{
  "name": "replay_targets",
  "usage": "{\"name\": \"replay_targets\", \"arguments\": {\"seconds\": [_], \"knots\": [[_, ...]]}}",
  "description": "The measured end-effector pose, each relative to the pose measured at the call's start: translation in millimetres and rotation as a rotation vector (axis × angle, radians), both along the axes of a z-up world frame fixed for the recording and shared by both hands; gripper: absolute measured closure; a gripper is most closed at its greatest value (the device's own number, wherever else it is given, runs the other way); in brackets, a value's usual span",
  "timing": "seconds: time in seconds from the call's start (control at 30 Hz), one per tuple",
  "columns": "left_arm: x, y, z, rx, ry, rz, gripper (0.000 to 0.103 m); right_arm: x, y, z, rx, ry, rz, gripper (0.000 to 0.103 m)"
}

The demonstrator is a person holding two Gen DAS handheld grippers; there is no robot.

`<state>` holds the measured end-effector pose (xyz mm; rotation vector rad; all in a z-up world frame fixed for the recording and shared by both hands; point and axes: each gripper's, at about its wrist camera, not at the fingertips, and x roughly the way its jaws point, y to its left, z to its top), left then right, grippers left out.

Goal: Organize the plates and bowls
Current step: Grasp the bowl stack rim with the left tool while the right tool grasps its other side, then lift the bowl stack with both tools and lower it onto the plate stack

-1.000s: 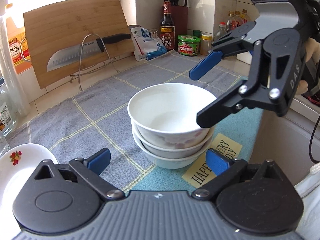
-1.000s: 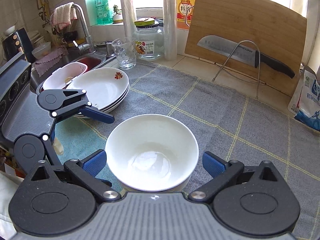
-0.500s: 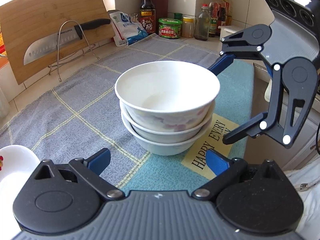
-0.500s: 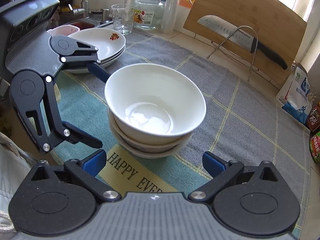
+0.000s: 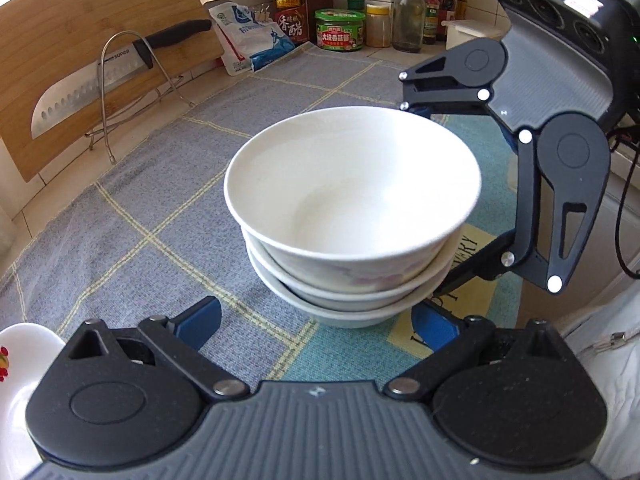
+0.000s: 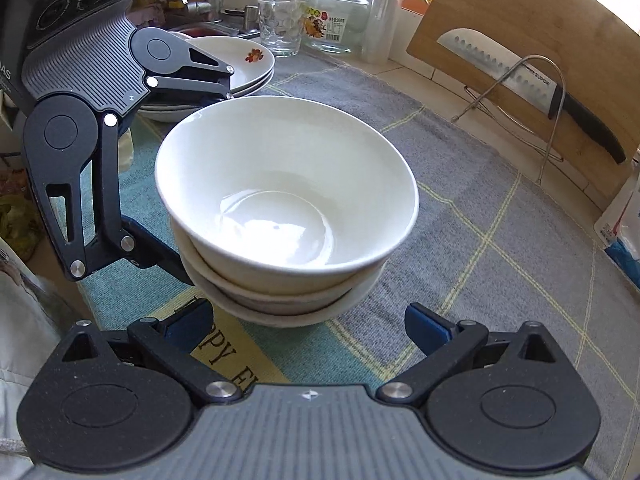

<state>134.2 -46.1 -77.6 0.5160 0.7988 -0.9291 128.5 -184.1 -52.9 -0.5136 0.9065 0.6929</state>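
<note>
Grey checked cloth (image 5: 132, 208) covers the table; on it, near the front edge, stand three nested white bowls (image 6: 280, 216). Left hand-held gripper (image 5: 316, 320) and right hand-held gripper (image 6: 308, 322), both spread, flank them. Next, likely: close in evenly to carry them together.

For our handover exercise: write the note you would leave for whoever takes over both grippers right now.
Left gripper: jaws open, either side of the bowl stack, holding nothing.
Right gripper: jaws open, at the stack's opposite side, holding nothing.
Three bowls sit nested on the mat. The plates are stacked near the sink.
Done: stacking bowls and plates.
Left: probably moving the bowl stack; destination not visible.
</note>
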Motion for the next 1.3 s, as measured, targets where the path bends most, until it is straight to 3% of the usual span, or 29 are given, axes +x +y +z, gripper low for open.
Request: {"name": "replay_targets", "arguments": {"seconds": [0.2,0.6,0.83,1.3], "knots": [[10,-1,3,-0.003,0.066,-0.053,0.002,10,0,2,0.022,0.021,0.087,0.0],[10,-7,4,0.016,0.018,-0.217,0.006,19,4,4,0.008,0.067,0.204,0.004],[12,-4,5,0.001,0.041,-0.286,0.017,19,10,8,-0.016,0.09,0.228,0.01],[20,-3,3,-0.07,0.083,-0.332,0.017,24,12,9,-0.027,0.13,0.211,0.01]]}}
